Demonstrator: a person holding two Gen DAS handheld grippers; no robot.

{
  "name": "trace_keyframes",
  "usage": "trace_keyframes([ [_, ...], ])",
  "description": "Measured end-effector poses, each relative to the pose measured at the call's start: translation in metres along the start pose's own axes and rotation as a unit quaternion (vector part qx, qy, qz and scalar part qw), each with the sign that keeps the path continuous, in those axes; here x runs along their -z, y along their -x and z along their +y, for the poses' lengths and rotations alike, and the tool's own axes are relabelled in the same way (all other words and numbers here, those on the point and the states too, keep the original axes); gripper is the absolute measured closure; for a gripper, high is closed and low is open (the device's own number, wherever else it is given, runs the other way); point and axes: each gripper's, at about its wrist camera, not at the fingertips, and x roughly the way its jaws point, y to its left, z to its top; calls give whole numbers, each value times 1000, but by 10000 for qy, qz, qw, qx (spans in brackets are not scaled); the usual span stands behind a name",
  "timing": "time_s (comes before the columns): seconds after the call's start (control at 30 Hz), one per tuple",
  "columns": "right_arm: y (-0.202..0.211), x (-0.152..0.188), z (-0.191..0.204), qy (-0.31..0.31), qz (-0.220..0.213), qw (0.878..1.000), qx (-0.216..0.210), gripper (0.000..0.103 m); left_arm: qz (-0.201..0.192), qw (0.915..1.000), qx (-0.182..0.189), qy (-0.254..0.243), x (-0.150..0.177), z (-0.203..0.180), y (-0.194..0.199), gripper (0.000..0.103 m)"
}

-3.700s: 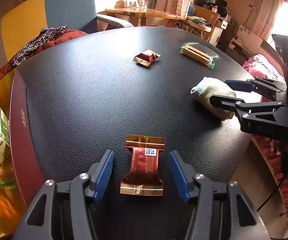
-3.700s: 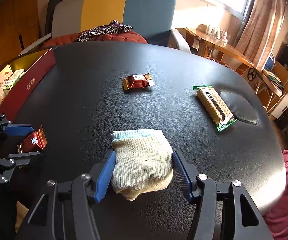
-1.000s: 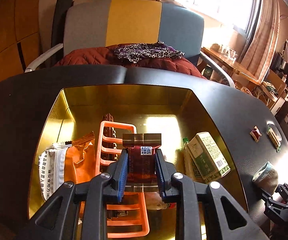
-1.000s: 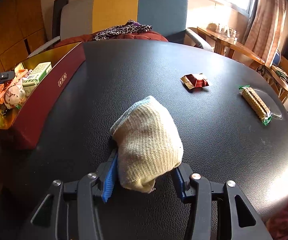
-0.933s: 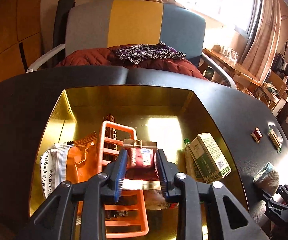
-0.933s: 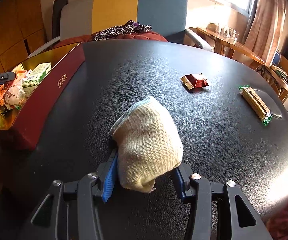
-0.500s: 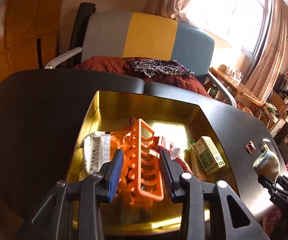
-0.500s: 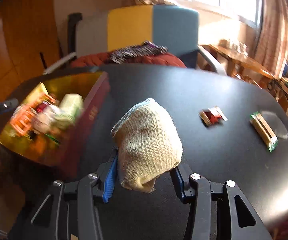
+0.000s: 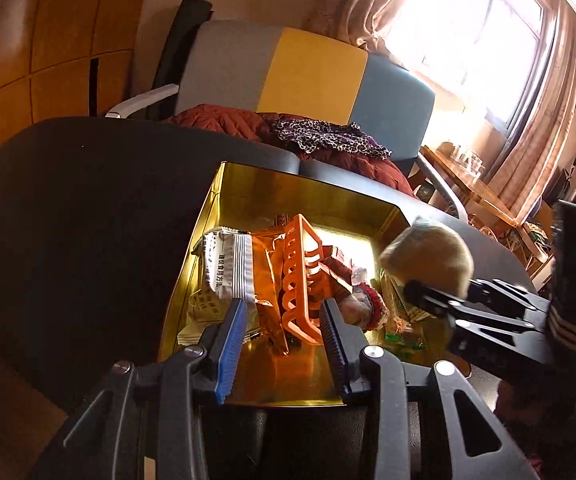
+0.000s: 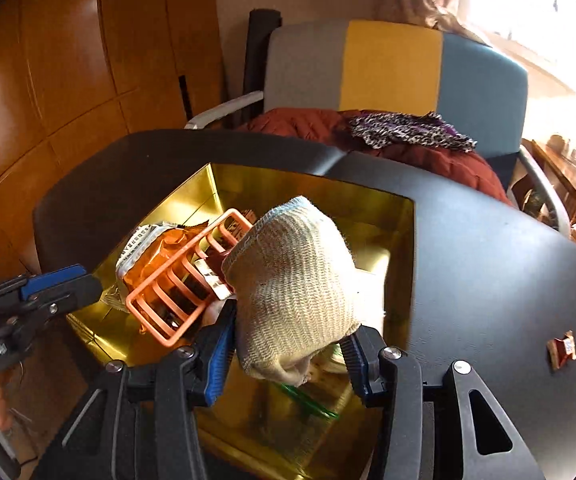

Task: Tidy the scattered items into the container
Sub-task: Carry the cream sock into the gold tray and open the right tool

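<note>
- The right gripper (image 10: 288, 354) clamps a cream knitted sock with a pale blue cuff (image 10: 294, 288), above the gold-lined open box (image 10: 368, 200).
- The left gripper (image 9: 283, 340) stands parted and empty, over the box's six o'clock edge.
- A red foil snack wrapper (image 10: 562, 350) lies on the black table (image 10: 488, 260) at the box's three o'clock.

One gold box (image 10: 402, 240), one rolled sock (image 10: 296, 280), one orange rack (image 10: 183, 276), two wrapped snacks on the table (image 10: 488, 260).

The white packet (image 9: 223, 268) carries Chinese print — probably 建议食用方法 — otherwise nothing legible.
</note>
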Motion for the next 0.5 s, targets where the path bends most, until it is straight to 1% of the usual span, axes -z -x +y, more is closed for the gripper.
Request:
trace_keyframes([
  [0.17, -17, -2, 4, -27, 159, 9999, 29, 52, 4, 10000, -5, 30, 1, 4, 0, 65],
  [0.33, -17, -1, 2, 61, 176, 9997, 146, 49, 25, 10000, -22, 60, 3, 6, -1, 65],
  [0.5, -5, 0, -7, -3, -13, 9994, 353, 37, 12, 10000, -47, -23, 5, 1, 2, 65],
])
